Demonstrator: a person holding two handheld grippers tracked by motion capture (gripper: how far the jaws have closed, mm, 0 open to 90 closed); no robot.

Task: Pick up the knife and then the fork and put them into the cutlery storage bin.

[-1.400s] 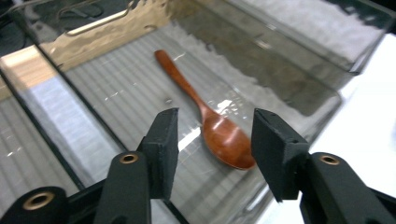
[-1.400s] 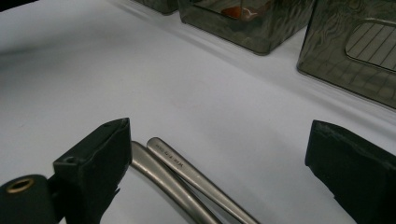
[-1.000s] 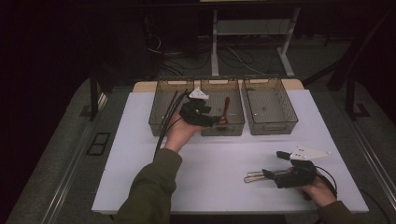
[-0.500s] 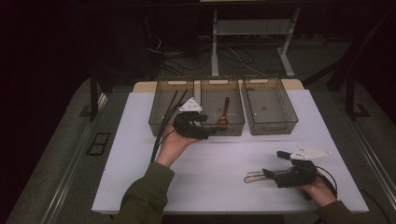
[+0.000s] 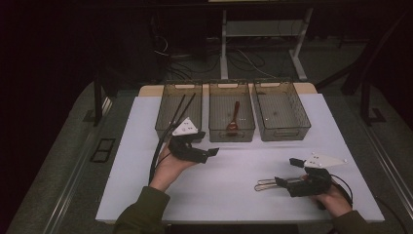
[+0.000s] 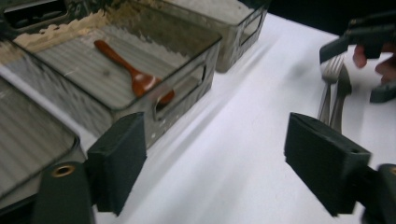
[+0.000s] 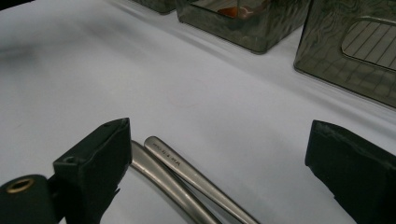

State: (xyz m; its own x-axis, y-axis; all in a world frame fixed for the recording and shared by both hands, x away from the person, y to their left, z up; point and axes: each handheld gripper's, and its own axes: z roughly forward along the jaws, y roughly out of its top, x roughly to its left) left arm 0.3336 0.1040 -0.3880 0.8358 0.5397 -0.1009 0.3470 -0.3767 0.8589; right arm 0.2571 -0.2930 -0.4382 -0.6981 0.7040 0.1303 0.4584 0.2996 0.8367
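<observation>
A brown wooden spoon [image 5: 233,122] lies in the middle of three translucent bins [image 5: 231,130] at the back of the white table; in the left gripper view the spoon [image 6: 133,74] rests on that bin's floor. My left gripper [image 5: 207,145] hovers just in front of the bins. Its jaws have just been opening, and the left gripper [image 6: 219,158] stands open with nothing between them. At the front right, my right gripper [image 5: 286,171] is open and points left. A metal fork and knife [image 5: 265,184] lie on the table there. Their handles [image 7: 187,177] run between the jaws of the right gripper [image 7: 224,163], close to the left one.
The left bin [image 5: 176,114] and the right bin [image 5: 282,129] flank the middle one. A black cable [image 5: 160,146] runs from the left gripper over the left bin. Bare white tabletop [image 5: 243,161] lies between the two hands. The surroundings beyond the table are dark.
My left hand has drawn back from the middle bin toward the person and slightly left, its jaws wider. The spoon stays in the bin. The right hand has not moved.
</observation>
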